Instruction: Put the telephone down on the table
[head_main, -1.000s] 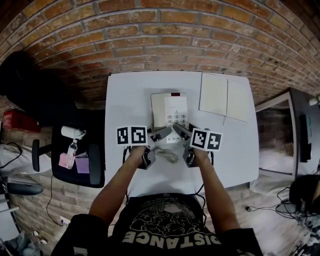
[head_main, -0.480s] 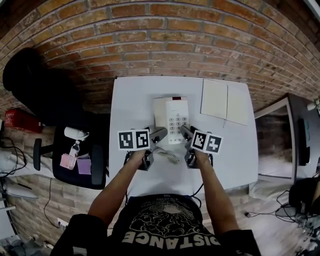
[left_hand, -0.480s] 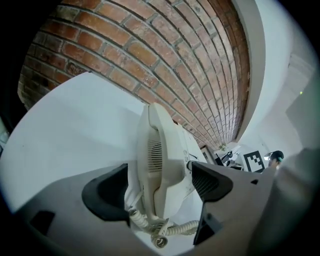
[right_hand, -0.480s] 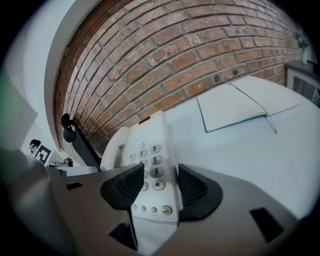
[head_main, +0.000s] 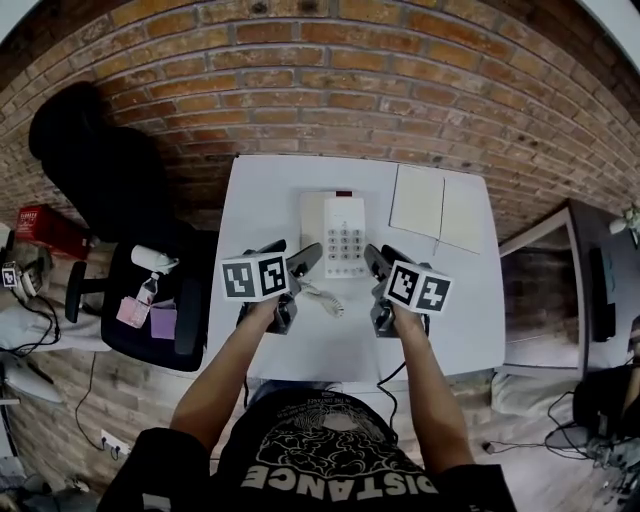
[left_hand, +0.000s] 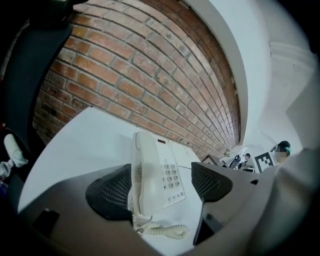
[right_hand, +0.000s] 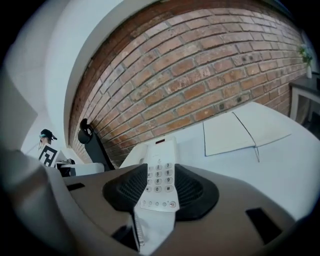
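The cream telephone (head_main: 340, 232) lies flat on the white table (head_main: 270, 190), its handset on the cradle at its left and its coiled cord (head_main: 325, 298) trailing toward me. My left gripper (head_main: 288, 252) hovers at the phone's near left corner, open and holding nothing. In the left gripper view the telephone (left_hand: 155, 172) shows beyond the wide jaws of that gripper (left_hand: 161, 187). My right gripper (head_main: 381, 257) is just right of the phone's near end. Its jaws are closing with nothing between them. The right gripper view shows the keypad of the telephone (right_hand: 159, 175) through the narrow gap.
An open notebook (head_main: 440, 208) lies on the table's far right. A brick wall (head_main: 330, 90) stands behind the table. A black office chair (head_main: 150, 310) holding a bottle and small items is left of the table. The table's near edge is just below my hands.
Both grippers have drawn back a little from the phone's near end and moved apart. The right jaws have narrowed. The telephone has stayed in place on the table.
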